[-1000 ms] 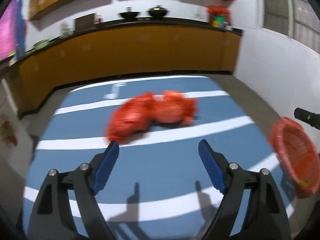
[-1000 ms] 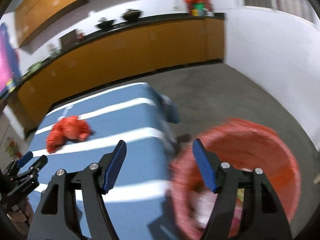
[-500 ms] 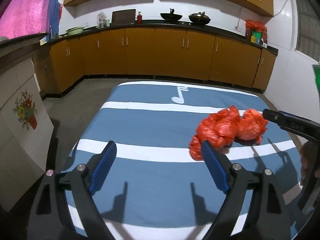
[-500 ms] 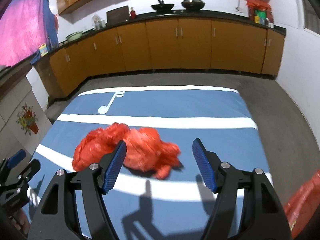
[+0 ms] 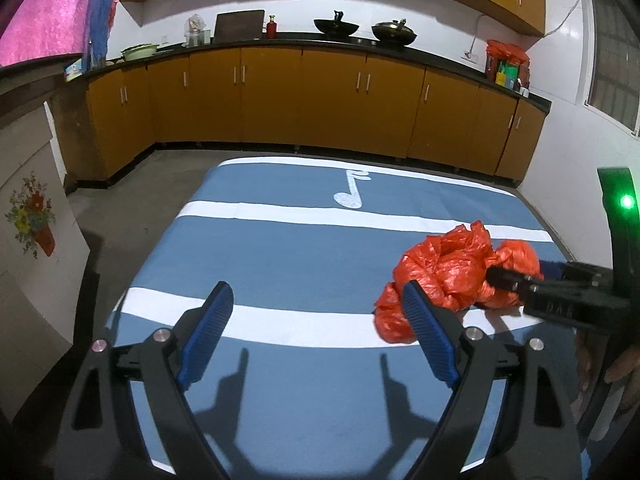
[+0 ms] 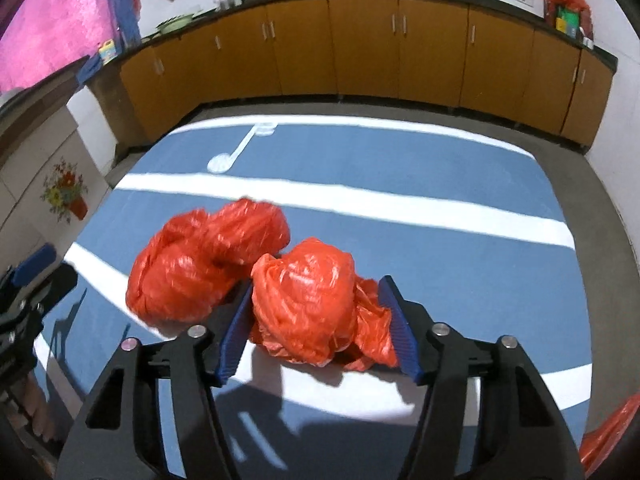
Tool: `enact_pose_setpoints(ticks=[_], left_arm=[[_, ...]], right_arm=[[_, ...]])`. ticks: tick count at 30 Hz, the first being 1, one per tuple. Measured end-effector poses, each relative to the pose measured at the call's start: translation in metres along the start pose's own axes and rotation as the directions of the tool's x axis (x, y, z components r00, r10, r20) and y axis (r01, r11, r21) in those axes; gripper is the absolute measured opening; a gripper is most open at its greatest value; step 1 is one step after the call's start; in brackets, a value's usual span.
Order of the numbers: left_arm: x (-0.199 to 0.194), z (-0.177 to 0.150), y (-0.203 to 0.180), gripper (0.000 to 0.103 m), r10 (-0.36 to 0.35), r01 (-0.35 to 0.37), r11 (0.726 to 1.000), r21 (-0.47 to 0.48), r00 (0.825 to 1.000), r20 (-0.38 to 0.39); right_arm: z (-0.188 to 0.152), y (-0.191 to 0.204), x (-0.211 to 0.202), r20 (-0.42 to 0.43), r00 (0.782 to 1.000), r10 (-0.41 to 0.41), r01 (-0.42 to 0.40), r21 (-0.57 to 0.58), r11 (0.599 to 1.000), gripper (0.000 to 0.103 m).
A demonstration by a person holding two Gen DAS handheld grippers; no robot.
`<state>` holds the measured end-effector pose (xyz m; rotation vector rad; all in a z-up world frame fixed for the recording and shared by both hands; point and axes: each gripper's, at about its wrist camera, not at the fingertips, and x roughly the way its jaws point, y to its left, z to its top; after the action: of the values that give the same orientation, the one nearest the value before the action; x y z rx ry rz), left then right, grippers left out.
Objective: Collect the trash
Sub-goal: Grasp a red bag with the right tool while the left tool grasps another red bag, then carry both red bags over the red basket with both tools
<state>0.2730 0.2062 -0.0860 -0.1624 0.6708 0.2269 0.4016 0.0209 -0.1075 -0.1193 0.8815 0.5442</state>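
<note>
Two crumpled red plastic bags lie side by side on the blue white-striped tablecloth [image 6: 440, 184]. My right gripper [image 6: 316, 288] is closing around the nearer bag [image 6: 308, 300]; both blue pads touch its sides. The other bag [image 6: 200, 260] lies just to the left, outside the jaws. In the left wrist view the same red bags [image 5: 444, 272] sit at the right, with the right gripper [image 5: 496, 274] reaching into them. My left gripper [image 5: 316, 292] hovers open over the cloth [image 5: 300, 248], left of the bags, with nothing between its fingers.
A red-lined bin's rim [image 6: 608, 436] shows at the lower right, off the table. Orange cabinets [image 5: 320, 104] with a dark counter run along the back wall. A white unit with a flower sticker [image 5: 32, 216] stands to the left. A hand [image 5: 620, 368] holds the right gripper.
Both views swung from the red bin back over the table. The right gripper came down onto the nearer bag and its jaws narrowed around it. The left gripper drifted left of the bags.
</note>
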Motion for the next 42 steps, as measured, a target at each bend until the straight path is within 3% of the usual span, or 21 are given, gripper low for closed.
enact_pose_setpoints(ticks=[3, 6, 15, 24, 27, 32, 37, 42], left_arm=[[0.006, 0.003, -0.007, 0.085, -0.014, 0.014, 1.000, 0.003, 1.000, -0.011], [0.013, 0.005, -0.014, 0.085, -0.040, 0.040, 0.999, -0.003, 0.999, -0.032], [0.041, 0.015, -0.053, 0.085, -0.100, 0.105, 0.993, 0.054, 0.992, -0.079], [0.069, 0.019, -0.077, 0.084, -0.128, 0.140, 0.987, 0.079, 0.981, -0.149], [0.073, 0.018, -0.084, 0.074, -0.181, 0.195, 0.978, 0.070, 0.968, -0.173], [0.079, 0.013, -0.091, 0.047, -0.258, 0.273, 0.961, 0.044, 0.943, -0.209], [0.076, 0.008, -0.100, 0.040, -0.268, 0.284, 0.957, 0.053, 0.941, -0.207], [0.066, 0.007, -0.103, 0.038, -0.244, 0.260, 0.963, 0.071, 0.952, -0.186]], right_arm=[[-0.006, 0.000, -0.004, 0.002, 1.000, -0.002, 0.002, 0.020, 1.000, 0.043], [-0.014, -0.008, -0.014, 0.011, 1.000, -0.021, 0.020, 0.052, 0.998, 0.039], [-0.053, -0.058, -0.056, 0.012, 0.996, -0.093, 0.088, 0.219, 0.972, 0.039], [-0.063, -0.066, -0.064, 0.013, 0.995, -0.104, 0.098, 0.236, 0.967, 0.039], [-0.063, -0.067, -0.065, 0.014, 0.995, -0.102, 0.096, 0.242, 0.966, 0.039], [-0.065, -0.069, -0.066, 0.015, 0.995, -0.101, 0.094, 0.247, 0.964, 0.039], [-0.067, -0.070, -0.069, 0.015, 0.995, -0.103, 0.096, 0.253, 0.963, 0.039], [-0.067, -0.070, -0.075, 0.023, 0.994, -0.106, 0.097, 0.258, 0.961, 0.039]])
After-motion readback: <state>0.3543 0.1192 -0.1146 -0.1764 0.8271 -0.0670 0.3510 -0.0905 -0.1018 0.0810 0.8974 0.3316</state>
